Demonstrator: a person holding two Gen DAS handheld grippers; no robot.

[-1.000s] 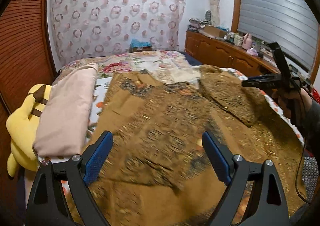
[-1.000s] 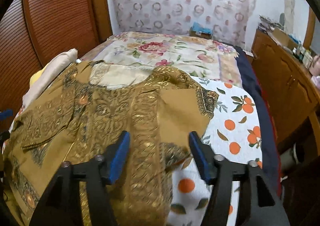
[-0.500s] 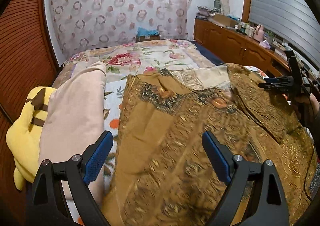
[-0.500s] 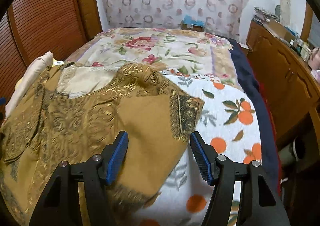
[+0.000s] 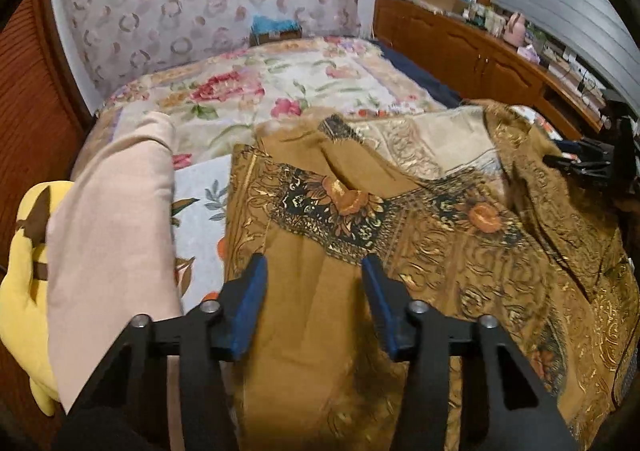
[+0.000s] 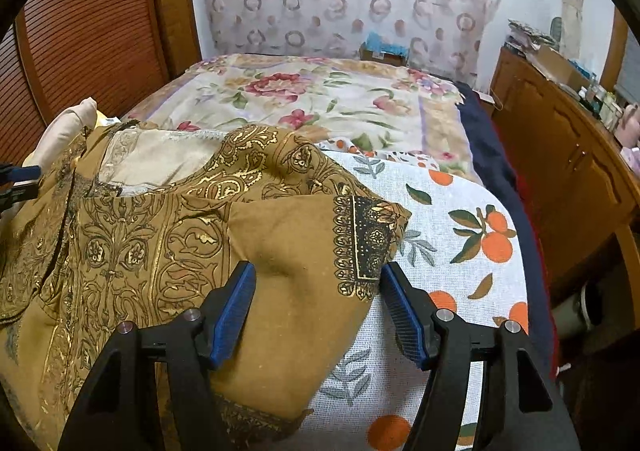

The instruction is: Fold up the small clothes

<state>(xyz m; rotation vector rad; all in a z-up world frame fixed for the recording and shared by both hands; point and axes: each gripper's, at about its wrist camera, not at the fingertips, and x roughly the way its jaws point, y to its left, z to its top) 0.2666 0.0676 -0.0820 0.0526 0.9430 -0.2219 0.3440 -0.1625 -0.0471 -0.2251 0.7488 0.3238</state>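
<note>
**Both grippers over the brown garment on the bed**

The left gripper [image 5: 314, 283] has its blue pads closing, with plain brown cloth of the garment [image 5: 400, 251] lying between and beneath them; the pads do not yet press on it. The right gripper [image 6: 318, 303] stands with its jaws apart, straddling a raised fold of the same garment [image 6: 168, 251] near its dark patterned sleeve border, pads clear of the cloth on both sides.

The garment, mustard brown with gold and black ornament, is spread across the near part of the bed. It rests on a white sheet with an orange-fruit print [image 6: 460, 251], and farther off lies a floral quilt [image 6: 320, 99]. Just left of the garment a pale pink folded cloth [image 5: 112, 243] lies along the bed's edge, with a yellow plush toy [image 5: 24, 291] beside it. A wooden cabinet [image 6: 568, 171] runs along the right, and a patterned curtain [image 5: 200, 3] hangs at the far wall.
</note>
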